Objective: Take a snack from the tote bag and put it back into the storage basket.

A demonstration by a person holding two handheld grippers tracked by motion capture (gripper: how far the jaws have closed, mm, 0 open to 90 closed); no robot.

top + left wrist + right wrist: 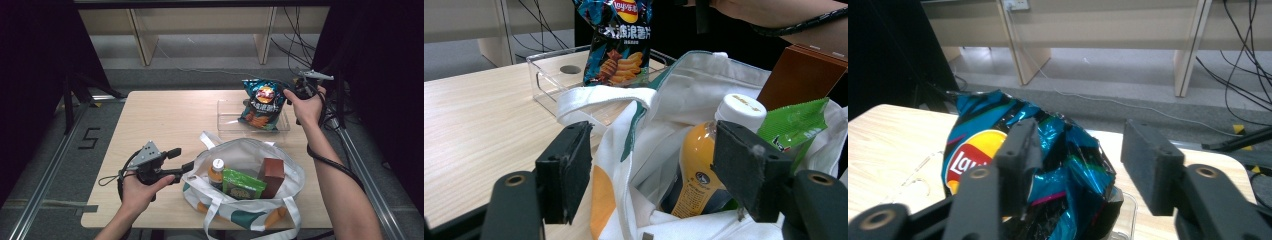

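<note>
1. On the left of the high view, the person's left hand holds the left gripper [179, 160] low over the wooden table [155, 120]. Its jaws are wide apart. They hold nothing. They sit at the left edge of the bag.
2. Next comes the white tote bag [287, 172]. It sits open on the near part of the table. A white handle [604, 97] lies across its front edge in the left gripper view.
3. Inside the bag stands an orange juice bottle [216, 172] with a white cap. A green packet [241, 184] lies just beside it. A brown box [272, 176] stands to the right of the packet.
4. Behind the bag is a clear plastic tray [227, 116]. A blue chip bag [261, 104] stands in the tray, leaning a bit.
5. On the right, the person's right hand holds the right gripper [289, 94] up by the top of the chip bag. In the right gripper view, its jaws are apart. The crinkled top of the chip bag [1068, 165] sits between them. The right jaw is clear of the bag. The left jaw is in front of it, so I cannot tell if it touches.
</note>
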